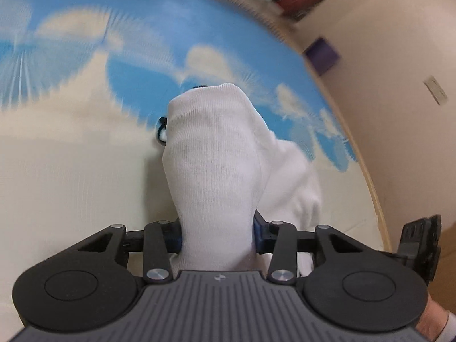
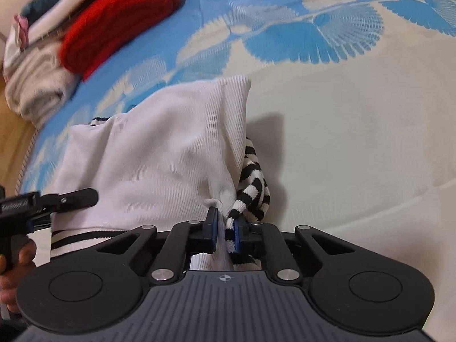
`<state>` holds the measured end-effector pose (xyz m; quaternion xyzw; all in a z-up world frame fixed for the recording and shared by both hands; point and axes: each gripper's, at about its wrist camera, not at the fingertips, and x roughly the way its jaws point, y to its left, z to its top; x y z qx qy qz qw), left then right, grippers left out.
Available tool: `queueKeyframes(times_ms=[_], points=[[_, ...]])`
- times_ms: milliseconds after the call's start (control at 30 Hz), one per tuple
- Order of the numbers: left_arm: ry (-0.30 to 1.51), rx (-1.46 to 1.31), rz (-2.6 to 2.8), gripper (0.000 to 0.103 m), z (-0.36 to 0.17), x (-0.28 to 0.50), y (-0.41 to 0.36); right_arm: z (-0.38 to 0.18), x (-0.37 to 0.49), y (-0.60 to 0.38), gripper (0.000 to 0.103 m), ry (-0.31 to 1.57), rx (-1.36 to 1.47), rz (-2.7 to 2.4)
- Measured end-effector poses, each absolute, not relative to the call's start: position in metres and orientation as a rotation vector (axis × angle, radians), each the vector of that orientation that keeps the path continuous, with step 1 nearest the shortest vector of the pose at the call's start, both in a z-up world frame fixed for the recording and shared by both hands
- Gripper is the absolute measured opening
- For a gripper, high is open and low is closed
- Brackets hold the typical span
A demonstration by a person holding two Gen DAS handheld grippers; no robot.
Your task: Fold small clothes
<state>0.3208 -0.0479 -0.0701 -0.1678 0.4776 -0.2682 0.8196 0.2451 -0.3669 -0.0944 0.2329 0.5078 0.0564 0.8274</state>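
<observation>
Clothes [image 2: 57, 42] are lying heaped at the far left of the right wrist view, a red knit roll [image 2: 119, 25] resting on top of grey and white pieces, all blurred. Below them the left gripper [image 2: 51, 199] is reaching in from the left edge, its black finger [image 2: 77, 196] lying against the white garment [image 2: 159, 148], with the person's hand [image 2: 17, 259] wrapping its handle. The garment is lying bunched on a blue and cream patterned cloth [image 2: 327, 119], and black-and-white striped trim [image 2: 253, 191] is hanging out of its right side. The right gripper [image 2: 226, 228] is pinching a fold of the white fabric together with that striped trim, its blue-padded jaws pressing close on the cloth.

In the left wrist view, the left gripper [image 1: 216, 236] is clamping a thick bundle of the same white garment [image 1: 211, 154], which is rising up between the jaws and hiding most of the pads; the jaws are sitting fairly wide around the bundle. The patterned cloth [image 1: 85, 142] is spreading out beneath, blurred. Further right, part of the right gripper [image 1: 419, 242] is showing at the edge, and a purple object [image 1: 322, 54] is sitting on the pale floor [image 1: 399, 114] beyond the cloth's border.
</observation>
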Motion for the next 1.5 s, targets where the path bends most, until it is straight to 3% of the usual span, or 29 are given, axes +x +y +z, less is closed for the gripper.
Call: queueKeyframes(times_ms=[133,233,267,300,533,633,767,867,933,967,1133,1267,1500], points=[[0.873,-0.296,-0.541,0.046,-0.041,0.331,-0.029,-0.075,0.251,-0.361,0.005,0.936,0.545,0.160],[0.787,-0.296,-0.483,0.064,-0.028,0.346,-0.013,-0.059,0.262,-0.347,0.005,0.813,0.537,0.180],[0.758,-0.297,-0.452,0.079,-0.027,0.348,-0.007,-0.056,0.267,-0.337,0.006,0.786,0.484,0.179],[0.723,-0.293,-0.406,0.081,-0.026,0.350,-0.001,-0.055,0.272,-0.329,0.007,0.772,0.445,0.168],[0.830,-0.327,-0.361,0.081,-0.030,0.353,0.037,-0.068,0.292,-0.317,0.018,0.837,0.427,0.082],[0.878,-0.228,-0.396,0.081,-0.036,0.344,0.032,-0.077,0.291,-0.312,0.034,0.922,0.474,0.165],[1.017,-0.198,-0.415,0.081,-0.059,0.340,0.036,-0.094,0.294,-0.301,0.037,1.059,0.423,0.179],[1.076,-0.178,-0.387,0.081,-0.075,0.340,0.037,-0.105,0.289,-0.290,0.036,1.136,0.382,0.176],[1.089,-0.166,-0.377,0.081,-0.077,0.337,0.040,-0.102,0.285,-0.283,0.006,1.122,0.361,0.204],[1.088,-0.166,-0.376,0.081,-0.077,0.335,0.040,-0.099,0.283,-0.281,0.004,1.104,0.350,0.214],[1.071,-0.113,-0.415,0.081,-0.066,0.324,0.027,-0.074,0.274,-0.306,0.003,0.955,0.425,0.115],[1.199,0.008,-0.339,0.082,-0.095,0.326,0.014,-0.093,0.277,-0.305,0.004,1.075,0.383,0.078],[1.147,-0.021,-0.351,0.081,-0.076,0.319,0.024,-0.090,0.274,-0.289,0.010,1.117,0.335,0.124]])
